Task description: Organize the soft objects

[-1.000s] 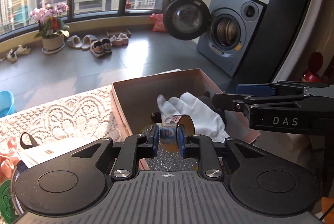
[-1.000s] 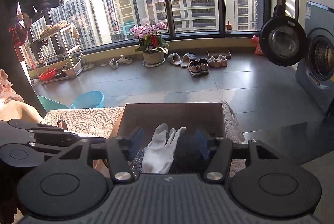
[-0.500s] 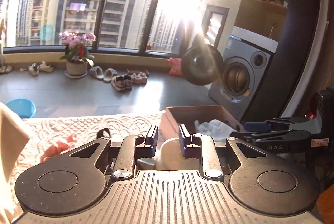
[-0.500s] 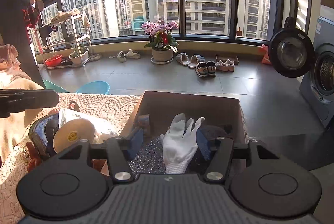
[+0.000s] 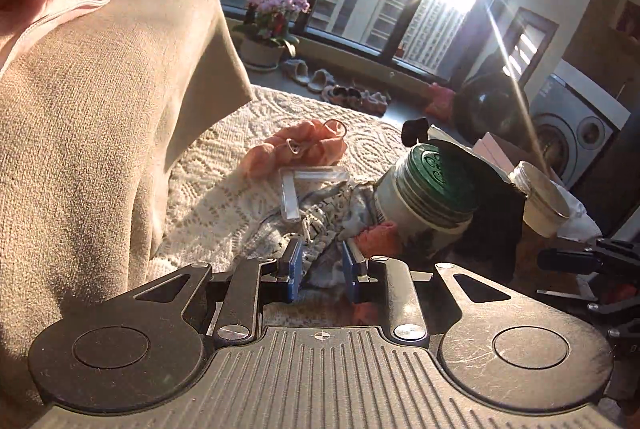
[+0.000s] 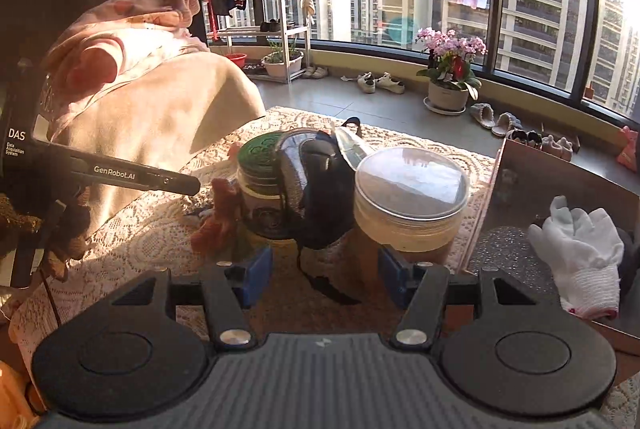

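My left gripper [image 5: 321,271] is open and low over a crumpled grey-and-white patterned cloth [image 5: 320,225] on the lace tablecloth [image 5: 224,185]; the cloth lies between its blue pads, apart from them. A small pink soft piece [image 5: 378,237] lies right of it, and a pink scrunchie-like cloth [image 5: 300,147] further back. My right gripper [image 6: 322,271] is open and empty, facing a black pouch [image 6: 320,189]. The cardboard box [image 6: 500,189] at right holds a white glove [image 6: 580,249].
A green-lidded jar [image 5: 424,189] [image 6: 262,185] and a clear-lidded tub [image 6: 412,201] stand by the black pouch. A beige garment pile [image 5: 100,129] rises at left. A clear plastic strip [image 5: 290,195] lies on the cloth. A washing machine [image 5: 572,125] stands behind.
My left gripper left the box, released the small item it held, and swung left and down over the tablecloth. My right gripper turned left from the box toward the jars.
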`<action>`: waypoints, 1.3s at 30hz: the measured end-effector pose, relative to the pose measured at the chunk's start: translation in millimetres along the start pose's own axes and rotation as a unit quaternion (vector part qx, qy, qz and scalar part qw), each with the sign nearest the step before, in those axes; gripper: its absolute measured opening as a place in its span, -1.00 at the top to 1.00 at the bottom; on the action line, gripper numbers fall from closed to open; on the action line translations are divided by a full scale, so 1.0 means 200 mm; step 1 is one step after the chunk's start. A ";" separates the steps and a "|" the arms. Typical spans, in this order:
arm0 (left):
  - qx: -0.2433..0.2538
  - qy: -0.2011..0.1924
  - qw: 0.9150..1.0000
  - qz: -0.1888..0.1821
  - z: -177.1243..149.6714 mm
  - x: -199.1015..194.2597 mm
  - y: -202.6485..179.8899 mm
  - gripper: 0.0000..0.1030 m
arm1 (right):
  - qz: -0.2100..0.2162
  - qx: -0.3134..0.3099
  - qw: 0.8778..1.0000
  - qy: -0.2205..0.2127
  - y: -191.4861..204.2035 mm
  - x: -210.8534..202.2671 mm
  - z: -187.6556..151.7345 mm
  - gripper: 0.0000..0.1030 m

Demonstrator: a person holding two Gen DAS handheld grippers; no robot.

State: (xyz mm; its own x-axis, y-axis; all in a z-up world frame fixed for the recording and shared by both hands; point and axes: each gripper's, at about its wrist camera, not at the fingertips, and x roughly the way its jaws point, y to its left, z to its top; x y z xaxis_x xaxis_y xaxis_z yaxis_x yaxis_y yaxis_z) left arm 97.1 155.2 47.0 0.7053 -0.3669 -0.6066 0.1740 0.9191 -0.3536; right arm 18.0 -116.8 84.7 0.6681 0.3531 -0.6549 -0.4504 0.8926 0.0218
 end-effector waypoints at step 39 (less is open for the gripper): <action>0.150 -0.009 0.987 0.051 -0.16 0.11 -0.33 0.12 | 0.005 -0.030 0.999 0.019 0.23 0.24 -0.20 -0.53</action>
State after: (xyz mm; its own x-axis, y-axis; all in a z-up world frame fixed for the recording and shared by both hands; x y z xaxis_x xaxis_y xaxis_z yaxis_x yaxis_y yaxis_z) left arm 78.3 81.8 34.0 0.7407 -0.2701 -0.6152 0.2952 0.9533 -0.0632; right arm 5.6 -69.2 23.5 0.6416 0.3495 -0.6828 -0.4917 0.8706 -0.0163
